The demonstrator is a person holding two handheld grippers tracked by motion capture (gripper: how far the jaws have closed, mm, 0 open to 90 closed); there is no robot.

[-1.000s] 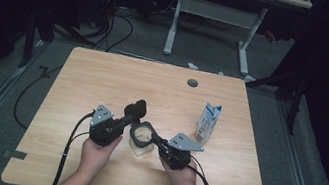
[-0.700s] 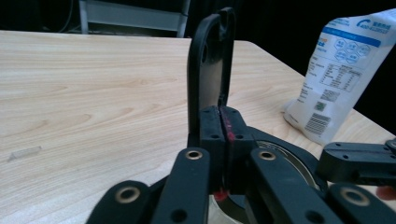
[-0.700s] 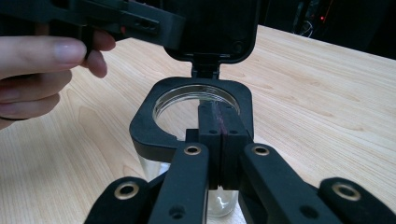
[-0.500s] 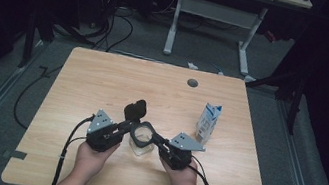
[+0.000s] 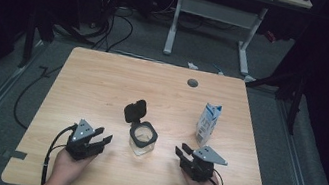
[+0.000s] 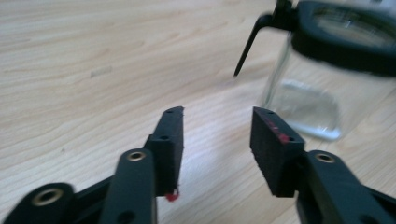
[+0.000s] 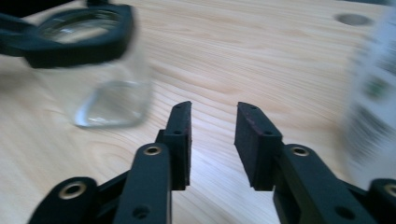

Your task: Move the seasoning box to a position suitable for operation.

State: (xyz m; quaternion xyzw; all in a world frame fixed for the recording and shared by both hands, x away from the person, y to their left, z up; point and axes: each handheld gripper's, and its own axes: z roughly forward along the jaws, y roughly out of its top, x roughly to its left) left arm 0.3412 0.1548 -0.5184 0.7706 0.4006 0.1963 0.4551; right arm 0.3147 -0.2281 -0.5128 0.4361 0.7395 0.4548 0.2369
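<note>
Pale wood-grain table (image 5: 103,82) spreads wide. Mid-front stands the square clear glass jar (image 5: 143,139), black rim, hinged lid flipped up. Left gripper (image 5: 102,142) and right gripper (image 5: 182,152) flank it, jaws just opened, nothing between. White-blue carton (image 5: 208,124) upright beyond.

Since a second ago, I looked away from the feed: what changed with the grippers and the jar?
Both grippers let go of the glass jar: the left gripper drew back to its left, the right gripper to its right, jaws just opening with nothing between them. The jar, its black lid flipped up, and the carton stayed put.
</note>
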